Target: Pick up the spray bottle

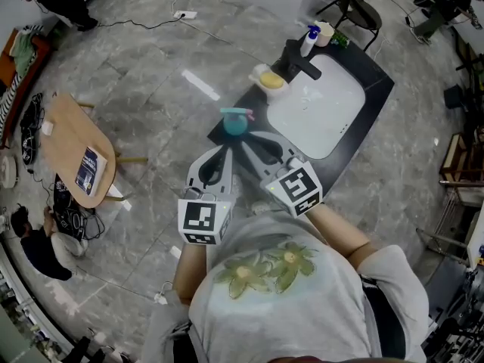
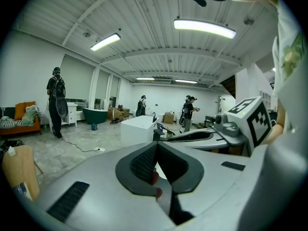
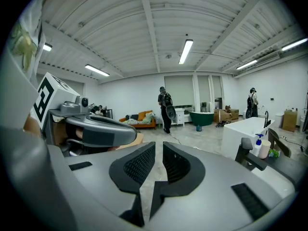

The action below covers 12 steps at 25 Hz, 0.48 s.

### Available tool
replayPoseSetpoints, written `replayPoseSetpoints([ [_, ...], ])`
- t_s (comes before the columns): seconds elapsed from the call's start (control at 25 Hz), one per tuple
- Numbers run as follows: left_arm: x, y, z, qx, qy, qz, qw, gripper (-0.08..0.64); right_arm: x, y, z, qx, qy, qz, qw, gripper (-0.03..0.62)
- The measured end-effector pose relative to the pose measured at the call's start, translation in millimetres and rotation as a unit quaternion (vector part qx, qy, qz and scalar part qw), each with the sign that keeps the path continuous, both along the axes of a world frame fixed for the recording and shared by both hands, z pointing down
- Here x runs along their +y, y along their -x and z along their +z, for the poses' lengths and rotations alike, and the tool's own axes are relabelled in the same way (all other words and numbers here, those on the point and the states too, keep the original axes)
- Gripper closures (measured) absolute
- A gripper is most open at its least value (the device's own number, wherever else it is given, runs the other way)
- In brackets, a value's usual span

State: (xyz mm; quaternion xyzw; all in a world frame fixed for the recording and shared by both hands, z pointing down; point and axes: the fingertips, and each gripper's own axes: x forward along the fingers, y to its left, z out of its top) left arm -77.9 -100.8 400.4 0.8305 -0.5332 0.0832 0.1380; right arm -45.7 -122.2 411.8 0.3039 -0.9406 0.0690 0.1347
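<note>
The spray bottle (image 1: 235,121), teal with a pink trigger, stands upright on the near left corner of the dark counter (image 1: 376,89). Both grippers point toward it from just short of the counter. My left gripper (image 1: 227,151) is shut with nothing held, its tips a little below the bottle. My right gripper (image 1: 248,139) is also shut and empty, its tips close to the bottle's right side. In the left gripper view the pads of the left gripper (image 2: 156,146) meet and hide the bottle. In the right gripper view the right gripper (image 3: 159,152) shows only a hairline gap.
A white basin (image 1: 314,108) is set into the counter, with a black faucet (image 1: 296,60), a blue-topped soap bottle (image 1: 308,41), a cup (image 1: 324,32) and a yellow sponge dish (image 1: 270,80) behind it. A small wooden table (image 1: 76,148) stands at the left. People stand far across the room (image 2: 56,100).
</note>
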Motion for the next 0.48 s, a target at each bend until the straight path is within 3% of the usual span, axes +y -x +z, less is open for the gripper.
replayPoseSetpoints([
  [0.48, -13, 4, 9, -0.001, 0.012, 0.013, 0.9998, 0.552, -24, -2, 18, 0.028, 0.004, 0.031, 0.999, 0.566],
])
